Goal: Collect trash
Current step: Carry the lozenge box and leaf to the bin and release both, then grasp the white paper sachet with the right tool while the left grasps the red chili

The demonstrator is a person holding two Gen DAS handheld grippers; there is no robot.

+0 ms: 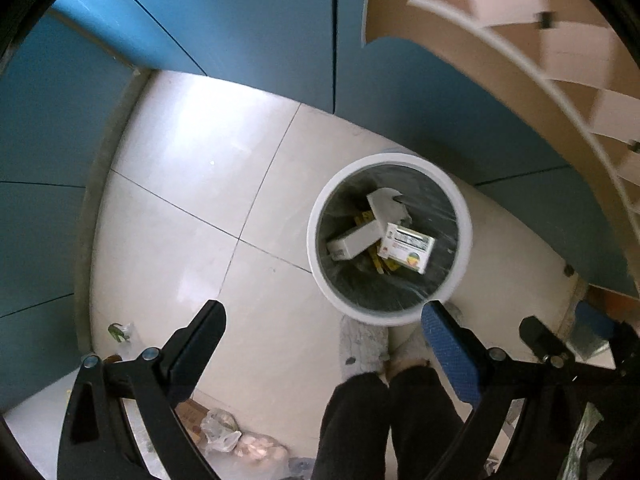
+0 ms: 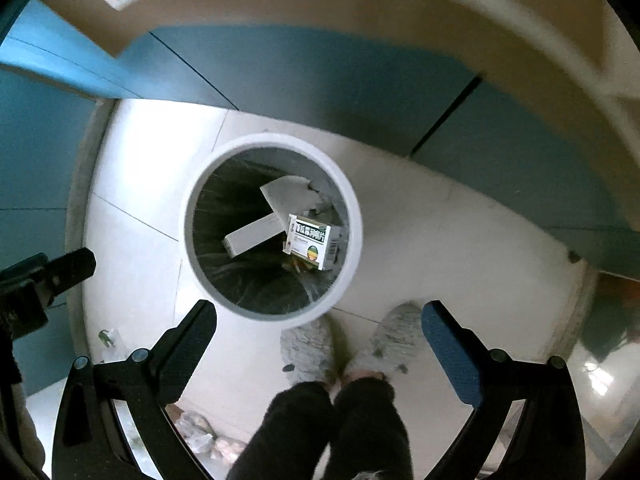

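The round white trash bin (image 1: 460, 216) stands open-topped right of centre in the left wrist view, its mouth unobstructed, with boxes (image 1: 408, 246) lying low inside. Bare floor tiles (image 1: 192, 208) spread wide to its left. Blue cabinet fronts (image 1: 240, 20) wall off the top and left edges. The person's slippered feet (image 1: 362, 344) stand just beside the bin's lower rim. Bagged clutter (image 1: 220, 434) crowds the bottom left.

Glossy pale floor tiles (image 1: 192, 184) catch the light. The bin (image 2: 352, 216), smooth white plastic, holds a shiny dark liner (image 1: 348, 284) and matt cardboard boxes (image 1: 408, 249); fuzzy grey cloth slippers (image 2: 308, 344) at six o'clock.
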